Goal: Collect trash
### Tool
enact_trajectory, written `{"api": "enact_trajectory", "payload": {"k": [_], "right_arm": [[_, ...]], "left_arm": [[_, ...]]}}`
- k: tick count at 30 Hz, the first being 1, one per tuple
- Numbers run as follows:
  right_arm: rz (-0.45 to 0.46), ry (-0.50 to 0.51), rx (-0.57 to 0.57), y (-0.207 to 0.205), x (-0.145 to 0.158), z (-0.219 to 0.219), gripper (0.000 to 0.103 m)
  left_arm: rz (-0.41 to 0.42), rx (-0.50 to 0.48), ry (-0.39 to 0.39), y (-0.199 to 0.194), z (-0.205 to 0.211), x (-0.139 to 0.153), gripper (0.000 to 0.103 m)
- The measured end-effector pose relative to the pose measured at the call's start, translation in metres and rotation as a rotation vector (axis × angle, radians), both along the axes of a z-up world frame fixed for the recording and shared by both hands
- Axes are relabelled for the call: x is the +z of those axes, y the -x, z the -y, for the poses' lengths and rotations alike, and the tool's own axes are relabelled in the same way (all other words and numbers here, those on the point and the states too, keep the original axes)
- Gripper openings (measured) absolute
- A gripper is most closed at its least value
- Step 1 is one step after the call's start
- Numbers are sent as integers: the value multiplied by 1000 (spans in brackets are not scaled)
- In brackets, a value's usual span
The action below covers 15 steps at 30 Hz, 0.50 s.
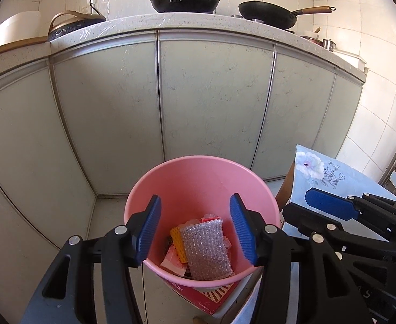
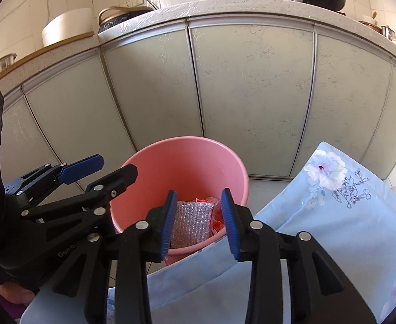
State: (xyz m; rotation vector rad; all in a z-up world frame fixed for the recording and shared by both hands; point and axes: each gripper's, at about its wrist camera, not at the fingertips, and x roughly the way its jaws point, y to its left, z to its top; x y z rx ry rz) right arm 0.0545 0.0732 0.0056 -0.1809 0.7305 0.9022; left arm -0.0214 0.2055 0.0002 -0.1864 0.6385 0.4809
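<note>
A pink bucket stands on the floor in front of the cabinets; it also shows in the right wrist view. Inside it lie a silvery bubble-wrap pouch, a yellow piece and red wrappers. The pouch also shows in the right wrist view. My left gripper is open and empty above the bucket's mouth. My right gripper is open and empty above the bucket's near rim. Each gripper shows in the other's view, the right one and the left one.
Grey-green cabinet doors rise behind the bucket under a speckled counter with two black pans. A table under a pale blue floral cloth lies to the right of the bucket. A red box lies under the bucket.
</note>
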Motion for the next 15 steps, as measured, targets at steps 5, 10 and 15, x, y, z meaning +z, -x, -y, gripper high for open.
{"api": "enact_trajectory", "payload": {"k": [5,10,15], "right_arm": [[22,-12,-26,8,10,9,39],[58,-19,-55,19,19,21,45],[83,-16,-83,28,24,29,47]], "left_arm": [[17,3,-8,9,5,12,61],[37,10,-8,20,9,23,67],[47,10,-17,30,14,31,68]]}}
